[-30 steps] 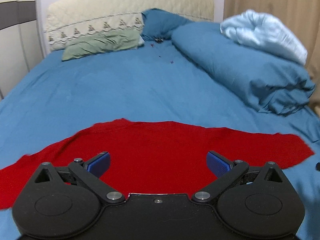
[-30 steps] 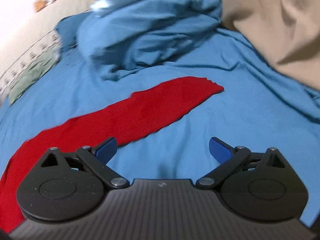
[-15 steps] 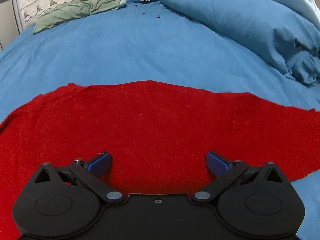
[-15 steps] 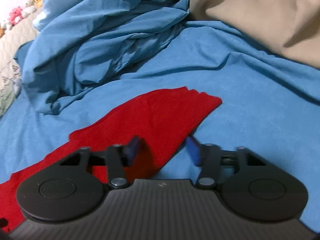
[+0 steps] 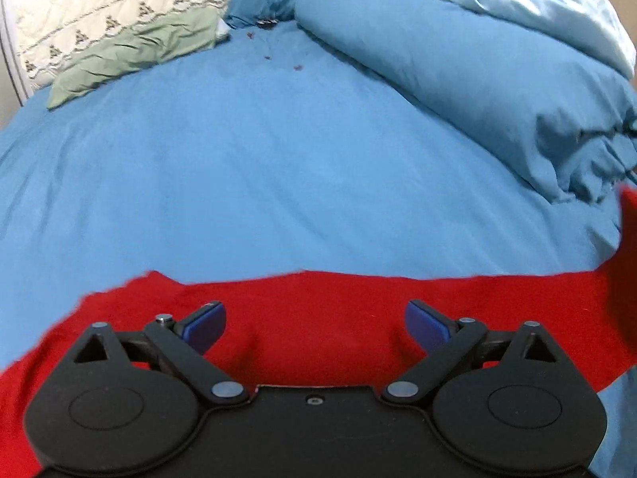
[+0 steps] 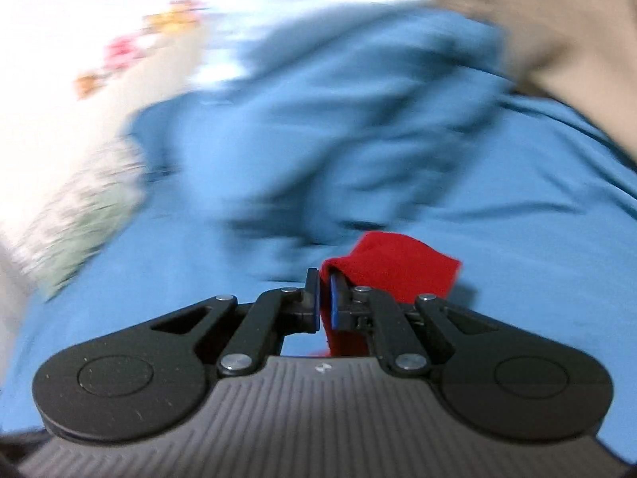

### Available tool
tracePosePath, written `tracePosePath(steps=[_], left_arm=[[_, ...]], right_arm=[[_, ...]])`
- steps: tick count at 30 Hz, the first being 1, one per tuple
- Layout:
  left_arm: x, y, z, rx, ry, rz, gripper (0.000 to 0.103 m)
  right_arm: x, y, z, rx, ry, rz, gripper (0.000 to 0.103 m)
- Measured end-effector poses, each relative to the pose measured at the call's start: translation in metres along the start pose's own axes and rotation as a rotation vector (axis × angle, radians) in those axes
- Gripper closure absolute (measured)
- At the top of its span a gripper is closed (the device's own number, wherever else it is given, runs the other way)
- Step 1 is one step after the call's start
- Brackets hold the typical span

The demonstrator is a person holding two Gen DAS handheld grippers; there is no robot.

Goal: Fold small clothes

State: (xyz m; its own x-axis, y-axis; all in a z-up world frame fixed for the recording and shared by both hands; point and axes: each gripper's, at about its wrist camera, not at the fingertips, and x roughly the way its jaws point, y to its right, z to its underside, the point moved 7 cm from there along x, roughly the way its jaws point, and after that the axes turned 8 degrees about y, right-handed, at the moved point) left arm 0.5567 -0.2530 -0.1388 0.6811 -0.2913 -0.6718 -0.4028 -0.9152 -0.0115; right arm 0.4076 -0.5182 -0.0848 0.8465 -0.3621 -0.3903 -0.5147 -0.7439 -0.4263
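A red cloth (image 5: 338,310) lies flat across the blue bed sheet (image 5: 258,167) in the left wrist view. Its right end rises off the bed at the frame's right edge. My left gripper (image 5: 314,320) is open, its blue pads low over the cloth's middle. In the right wrist view my right gripper (image 6: 324,298) is shut on the red cloth's end (image 6: 398,267), which bunches up beyond the pads and is lifted above the sheet (image 6: 517,207). That view is blurred by motion.
A rolled blue duvet (image 5: 458,79) with a pale blue blanket (image 5: 537,4) lies along the right side. A green pillow (image 5: 135,51) and a cream headboard (image 5: 99,12) are at the far left. A beige curtain (image 6: 557,20) hangs at the right.
My right gripper closed on the cloth's right end and lifted it. The left gripper drew back toward the cloth's near edge and stayed open.
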Motion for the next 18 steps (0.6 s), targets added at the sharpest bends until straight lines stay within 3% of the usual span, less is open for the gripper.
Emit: tracePosePath(steps=[4,8,11,14,17,18], left_arm=[[-0.021,-0.045,0.009,-0.042,-0.016,-0.007,0.004],[-0.038,-0.097,0.027,-0.030,-0.009,-0.060,0.004],[-0.047,-0.132,0.049,-0.031,-0.015,-0.113,0.004],[-0.052,-0.158,0.073,-0.040,-0.041,-0.141,0.004],[-0.053,-0.171,0.089,-0.057,-0.080,-0.145,0.004],[-0.051,-0.174,0.090,-0.064,-0.087,-0.140,0.004]], right_arm=[[-0.006,-0.110,0.023,-0.105,-0.057,-0.268,0.083],[-0.006,-0.201,0.092,-0.204,-0.188,-0.481,0.083],[0.000,-0.236,0.165,-0.265,-0.314,-0.544,0.083],[0.005,-0.246,0.232,-0.365,-0.427,-0.542,0.083],[0.002,-0.242,0.259,-0.382,-0.478,-0.535,0.078],[0.001,-0.238,0.260,-0.380,-0.476,-0.533,0.072]])
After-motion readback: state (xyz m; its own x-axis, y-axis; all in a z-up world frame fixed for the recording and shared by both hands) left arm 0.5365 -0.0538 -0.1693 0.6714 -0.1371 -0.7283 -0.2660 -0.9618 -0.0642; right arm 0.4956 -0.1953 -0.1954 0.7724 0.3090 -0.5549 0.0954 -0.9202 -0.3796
